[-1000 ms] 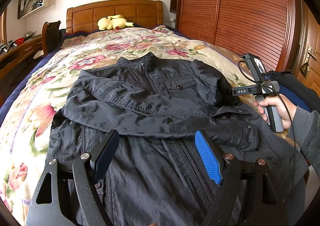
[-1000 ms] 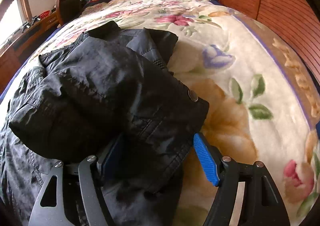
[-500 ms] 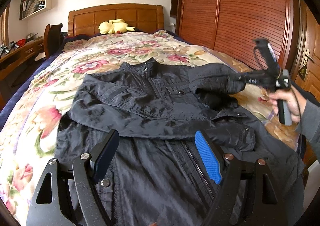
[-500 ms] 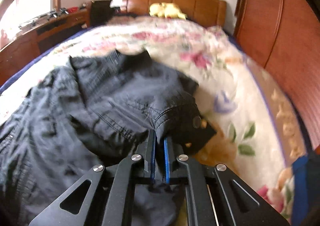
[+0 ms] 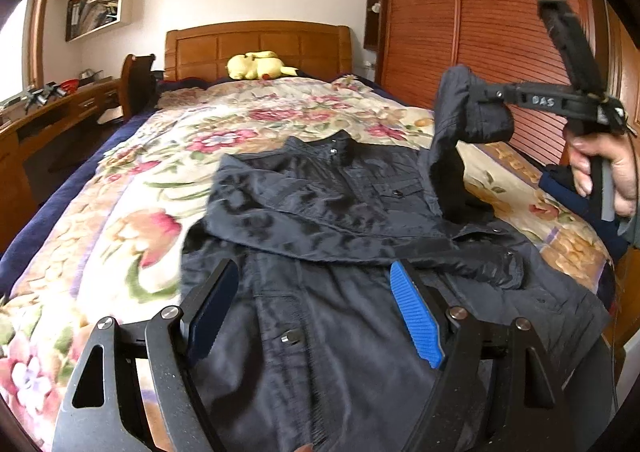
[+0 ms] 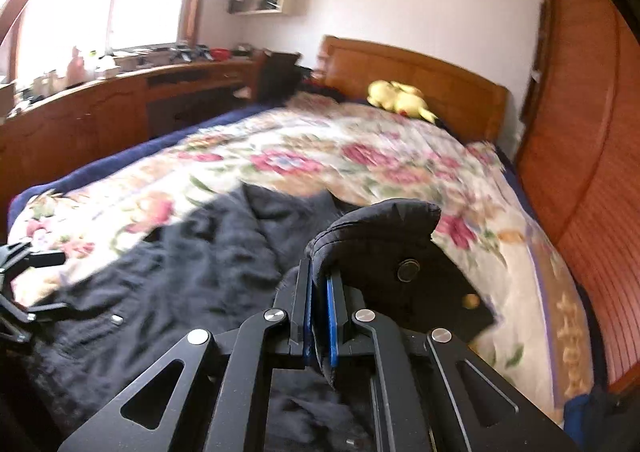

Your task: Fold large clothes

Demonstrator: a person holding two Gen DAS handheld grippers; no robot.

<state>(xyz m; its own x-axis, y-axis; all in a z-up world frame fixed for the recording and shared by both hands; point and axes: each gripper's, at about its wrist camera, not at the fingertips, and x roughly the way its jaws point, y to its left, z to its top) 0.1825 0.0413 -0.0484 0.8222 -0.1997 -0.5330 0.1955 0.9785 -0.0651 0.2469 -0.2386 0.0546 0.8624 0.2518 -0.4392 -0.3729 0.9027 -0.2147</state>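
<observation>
A black jacket (image 5: 320, 219) lies face up on the floral bedspread (image 5: 160, 179), collar toward the headboard, one sleeve folded across its front. My right gripper (image 6: 319, 292) is shut on the cuff of the jacket's right sleeve (image 6: 384, 244) and holds it lifted above the bed; it shows in the left wrist view (image 5: 486, 99) with the sleeve (image 5: 452, 155) hanging from it. My left gripper (image 5: 316, 312) is open and empty, just above the jacket's lower front. The jacket also shows in the right wrist view (image 6: 180, 272).
A yellow plush toy (image 5: 256, 65) lies by the wooden headboard (image 5: 256, 47). A slatted wooden wardrobe (image 5: 480, 11) runs along the right of the bed. A desk (image 6: 100, 107) and chair (image 5: 138, 83) stand on the left.
My right gripper closed on the sleeve cuff and raised it well above the bed, pulling the sleeve up. My left gripper stayed open over the jacket's lower front.
</observation>
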